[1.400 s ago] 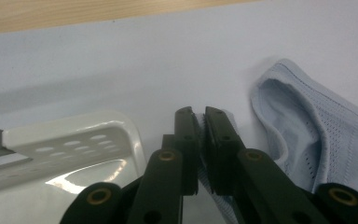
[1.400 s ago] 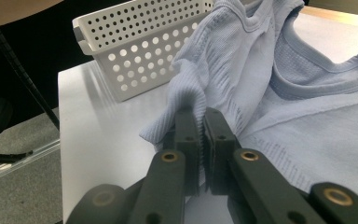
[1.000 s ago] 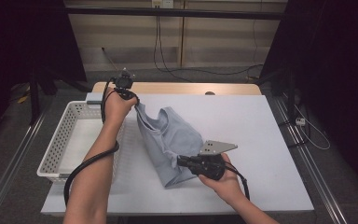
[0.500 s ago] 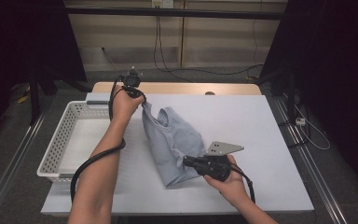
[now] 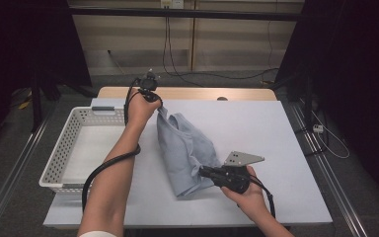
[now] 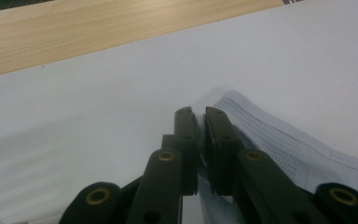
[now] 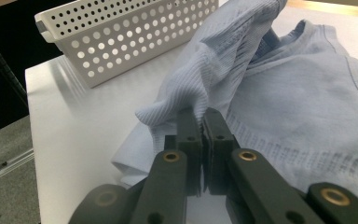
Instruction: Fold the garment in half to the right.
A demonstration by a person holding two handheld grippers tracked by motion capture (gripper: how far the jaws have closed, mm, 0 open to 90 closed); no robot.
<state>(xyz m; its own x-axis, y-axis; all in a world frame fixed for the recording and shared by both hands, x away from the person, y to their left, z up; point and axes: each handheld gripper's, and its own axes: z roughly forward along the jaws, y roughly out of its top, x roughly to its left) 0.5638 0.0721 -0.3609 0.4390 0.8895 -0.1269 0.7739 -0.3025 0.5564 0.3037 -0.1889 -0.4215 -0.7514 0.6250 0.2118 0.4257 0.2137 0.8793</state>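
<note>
A light blue knitted garment [image 5: 182,148] lies stretched along the white table between my two grippers. My left gripper [image 5: 159,104] is at the far end, near the table's back edge, shut on the garment's upper corner [image 6: 223,105]; in the left gripper view [image 6: 200,114] the fabric is pinched between the black jaws. My right gripper [image 5: 203,171] is near the front, shut on a fold of the garment's lower edge [image 7: 182,100]. In the right gripper view [image 7: 201,116] the cloth bunches up over the jaws.
A white perforated basket [image 5: 64,148] stands at the table's left side, its wall seen again [image 7: 121,37] beyond the cloth. A wooden strip [image 5: 187,93] runs along the table's far edge. Cables trail from both grippers.
My left gripper has moved right and toward the back edge, pulling the garment's top corner with it. The cloth lies longer and flatter. My right gripper has hardly shifted.
</note>
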